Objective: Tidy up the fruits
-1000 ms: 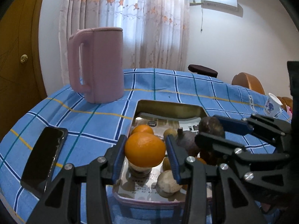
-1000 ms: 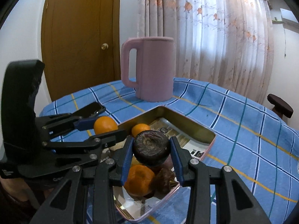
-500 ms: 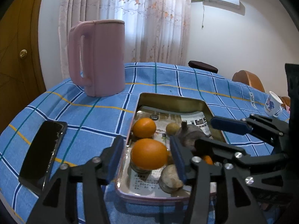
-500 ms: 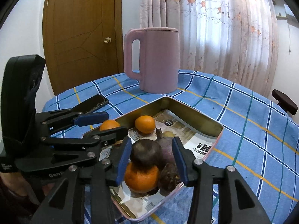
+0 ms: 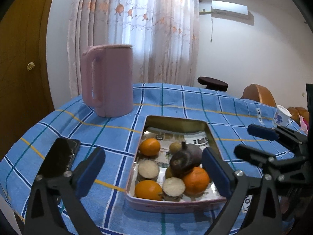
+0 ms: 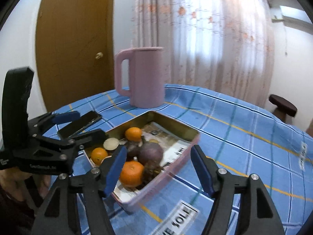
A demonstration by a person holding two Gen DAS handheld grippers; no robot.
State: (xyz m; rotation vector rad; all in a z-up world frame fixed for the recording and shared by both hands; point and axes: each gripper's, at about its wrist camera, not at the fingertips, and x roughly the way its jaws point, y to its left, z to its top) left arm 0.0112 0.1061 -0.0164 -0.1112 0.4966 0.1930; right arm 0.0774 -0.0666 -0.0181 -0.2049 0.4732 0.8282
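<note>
A pink tin tray [image 5: 176, 120] with a gold inside stands on the blue checked tablecloth. In it lie three oranges [image 5: 148, 190] [image 5: 149, 146] [image 5: 196, 178], a dark purple fruit [image 5: 185, 157] resting on other fruit, and pale round pieces [image 5: 148, 169]. My left gripper [image 5: 152, 152] hangs in front of the tray, its jaws opening wide with nothing pressed between them. My right gripper [image 6: 158, 149] is back from the tray's near corner, jaws opening and holding nothing. In the right wrist view the purple fruit [image 6: 151, 153] and an orange [image 6: 131, 173] lie in the tray [image 6: 176, 124] beyond its pads.
A tall pink kettle [image 5: 111, 82] stands behind the tray on the left. A black phone [image 5: 58, 156] lies left of the tray. A small patterned cup [image 5: 281, 116] stands at the far right. A dark stool [image 6: 282, 105] stands beyond the table.
My left gripper let go of the orange and my right gripper let go of the purple fruit; both now lie in the tray. Both grippers opened and drew back.
</note>
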